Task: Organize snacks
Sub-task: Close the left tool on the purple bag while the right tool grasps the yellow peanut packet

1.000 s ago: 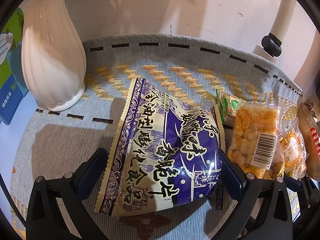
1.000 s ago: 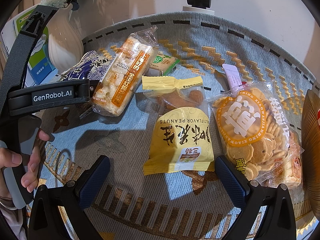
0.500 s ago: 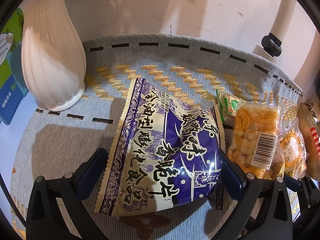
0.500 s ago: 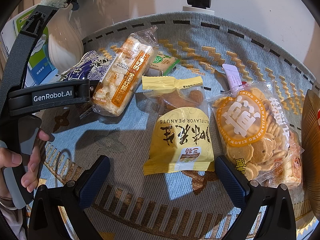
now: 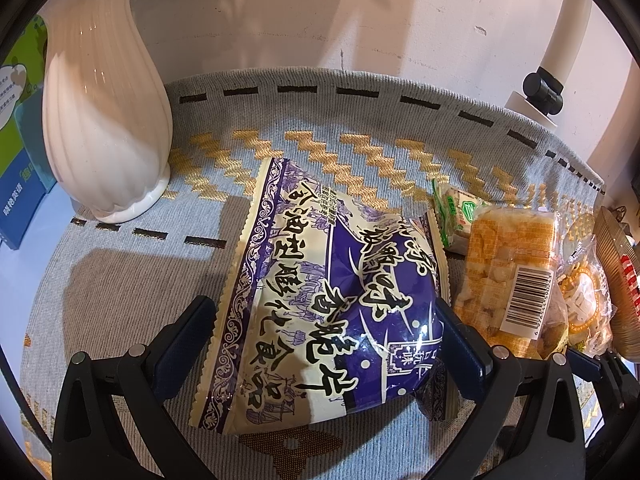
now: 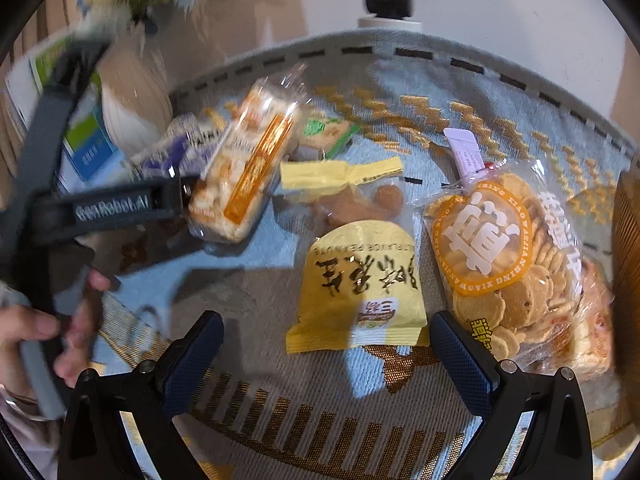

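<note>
Purple chip bag (image 5: 332, 304) between wide left tongs (image 5: 326, 354); right tongs (image 6: 326, 354) wide, empty.

A white ribbed vase (image 5: 106, 120) stands on a grey woven mat (image 5: 120, 280) with gold zigzags, near its back left corner. Beside the vase leans a blue-green booklet (image 5: 20, 168) (its print is too small to read). A white post (image 5: 568, 28) with a black clamp (image 5: 542, 88) rises behind the mat.
</note>
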The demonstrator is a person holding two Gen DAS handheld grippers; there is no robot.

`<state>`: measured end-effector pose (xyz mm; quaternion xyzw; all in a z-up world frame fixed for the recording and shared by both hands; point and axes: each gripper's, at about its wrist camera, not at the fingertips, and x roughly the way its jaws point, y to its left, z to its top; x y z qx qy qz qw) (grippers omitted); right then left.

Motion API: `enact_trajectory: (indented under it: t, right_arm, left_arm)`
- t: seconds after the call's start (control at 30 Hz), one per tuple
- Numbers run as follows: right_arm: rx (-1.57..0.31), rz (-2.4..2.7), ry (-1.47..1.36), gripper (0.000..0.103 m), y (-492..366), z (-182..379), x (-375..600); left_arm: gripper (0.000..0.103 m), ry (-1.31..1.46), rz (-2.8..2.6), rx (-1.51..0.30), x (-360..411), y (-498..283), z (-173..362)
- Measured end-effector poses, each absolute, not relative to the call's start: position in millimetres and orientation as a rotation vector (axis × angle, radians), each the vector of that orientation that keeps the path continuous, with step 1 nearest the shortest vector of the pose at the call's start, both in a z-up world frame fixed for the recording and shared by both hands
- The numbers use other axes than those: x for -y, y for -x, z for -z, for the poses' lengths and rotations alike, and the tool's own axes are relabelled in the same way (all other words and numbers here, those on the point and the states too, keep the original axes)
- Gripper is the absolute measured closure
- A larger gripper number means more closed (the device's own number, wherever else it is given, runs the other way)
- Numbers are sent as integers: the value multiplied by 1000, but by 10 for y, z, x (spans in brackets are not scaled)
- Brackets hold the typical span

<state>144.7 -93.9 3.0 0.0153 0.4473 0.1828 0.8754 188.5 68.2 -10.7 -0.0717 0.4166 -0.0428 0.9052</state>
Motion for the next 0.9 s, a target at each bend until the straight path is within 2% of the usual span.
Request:
enact_trajectory:
  t: [0.2,0.23,0.27,0.3,0.33,0.4,0.43,0.5,0.53,0.67,0.7,0.73,0.77,0.9]
  right_arm:
    - [-897,-415,-186,19,-1473,-60,1217]
    - [-896,-411,-195,27,-1474,-59,1242]
    - [-894,-403,-202,36,-1457,-66,1255]
    - [-896,-401,-210,48,-1459,-62,1273]
    - [-894,-409,-217,48,-1459,-65,1286]
    - [-879,-425,-220,51,-1440,-91,1313]
    - [-866,-440,-222,58,-1410,-105,1310]
    - [-834,-470,-226,61,-1326,-153,1314]
    - [-824,-476,-225,62,-1300,-171,1312]
    - [-863,-497,-217,62,-1353,-133,1285]
    - [-870,-492,-216,61,-1377,-124,1263]
    - [-877,-497,-217,54,-1411,-108,1236]
    - [-890,-501,-211,51,-1469,-94,1193]
    - [-899,-486,-158,46,-1588,-84,1025]
  left_arm:
    - [1,176,111,-837,-725,-1850,63]
    - [4,183,123,-825,-739,-1832,50]
    - [20,192,145,-810,-750,-1806,28]
    - [26,207,177,-784,-770,-1769,1]
    - [32,213,196,-773,-778,-1754,-12]
    - [36,207,204,-771,-780,-1742,-20]
    - [37,202,202,-766,-781,-1731,-29]
    - [40,196,191,-740,-795,-1685,-64]
    - [45,198,189,-723,-793,-1655,-89]
    - [45,212,177,-720,-876,-1624,-104]
    - [45,214,178,-720,-884,-1627,-102]
    - [45,212,182,-724,-878,-1639,-101]
    - [43,206,187,-732,-867,-1647,-94]
    - [34,221,216,-815,-845,-1772,16]
